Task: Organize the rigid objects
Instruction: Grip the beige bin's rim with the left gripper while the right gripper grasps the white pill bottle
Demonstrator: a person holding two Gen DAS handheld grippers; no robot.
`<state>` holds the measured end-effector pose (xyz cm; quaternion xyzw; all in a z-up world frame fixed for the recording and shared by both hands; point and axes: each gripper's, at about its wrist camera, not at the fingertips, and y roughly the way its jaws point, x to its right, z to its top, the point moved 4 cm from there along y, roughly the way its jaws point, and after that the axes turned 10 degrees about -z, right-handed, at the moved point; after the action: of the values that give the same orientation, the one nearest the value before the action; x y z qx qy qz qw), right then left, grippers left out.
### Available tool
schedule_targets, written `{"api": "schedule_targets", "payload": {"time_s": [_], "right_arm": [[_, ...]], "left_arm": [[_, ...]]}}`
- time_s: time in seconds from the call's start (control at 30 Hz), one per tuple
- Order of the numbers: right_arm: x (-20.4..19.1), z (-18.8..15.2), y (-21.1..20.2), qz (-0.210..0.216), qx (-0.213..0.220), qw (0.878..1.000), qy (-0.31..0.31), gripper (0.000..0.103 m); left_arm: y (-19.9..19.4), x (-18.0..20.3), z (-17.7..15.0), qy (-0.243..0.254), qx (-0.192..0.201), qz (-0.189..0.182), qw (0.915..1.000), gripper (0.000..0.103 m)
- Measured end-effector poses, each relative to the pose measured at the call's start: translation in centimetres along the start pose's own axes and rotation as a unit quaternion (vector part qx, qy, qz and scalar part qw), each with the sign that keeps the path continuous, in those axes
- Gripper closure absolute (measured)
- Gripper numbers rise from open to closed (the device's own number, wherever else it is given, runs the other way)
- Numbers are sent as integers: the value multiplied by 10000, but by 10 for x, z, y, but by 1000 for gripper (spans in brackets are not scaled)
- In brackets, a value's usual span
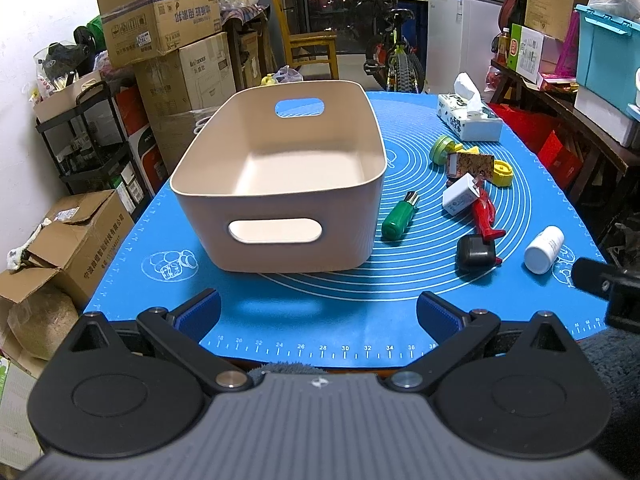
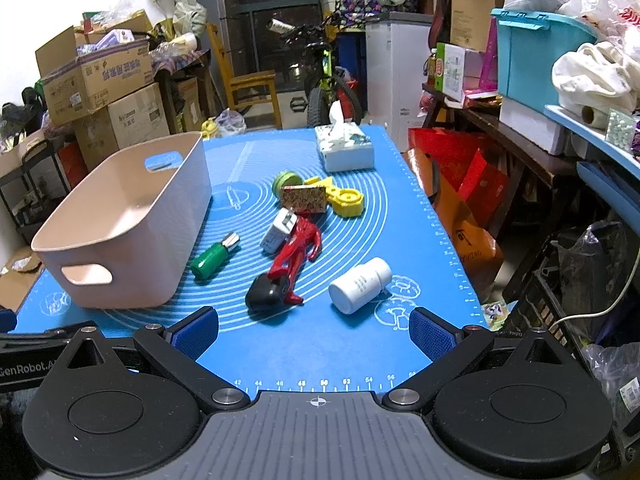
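"GenRobot.A" marks the left hand-held gripper [image 2: 24, 364]; jaws apart.

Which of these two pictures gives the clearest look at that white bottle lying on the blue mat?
The right wrist view: the white bottle lies close ahead, side and label visible. In the left wrist view it sits small near the right edge.

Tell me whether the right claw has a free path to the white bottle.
Probably yes. The right claw is open, and only bare blue mat lies between it and the white bottle, lying on its side.
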<state>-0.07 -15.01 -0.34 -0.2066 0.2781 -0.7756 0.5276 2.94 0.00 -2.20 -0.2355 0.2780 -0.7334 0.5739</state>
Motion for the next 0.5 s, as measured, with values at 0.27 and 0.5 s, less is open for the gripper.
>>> {"api": "schedule_targets", "payload": {"time_s": [0.27,0.5], "right_arm": [[8,19,-5,3,99,9997,207,2],[15,47,-1,-7,250,9990,371,2]], "left_arm": [[-8,-19,17,-165,10,-141,9998,0],[-13,-53,57,-551,43,66,9985,0]]}}
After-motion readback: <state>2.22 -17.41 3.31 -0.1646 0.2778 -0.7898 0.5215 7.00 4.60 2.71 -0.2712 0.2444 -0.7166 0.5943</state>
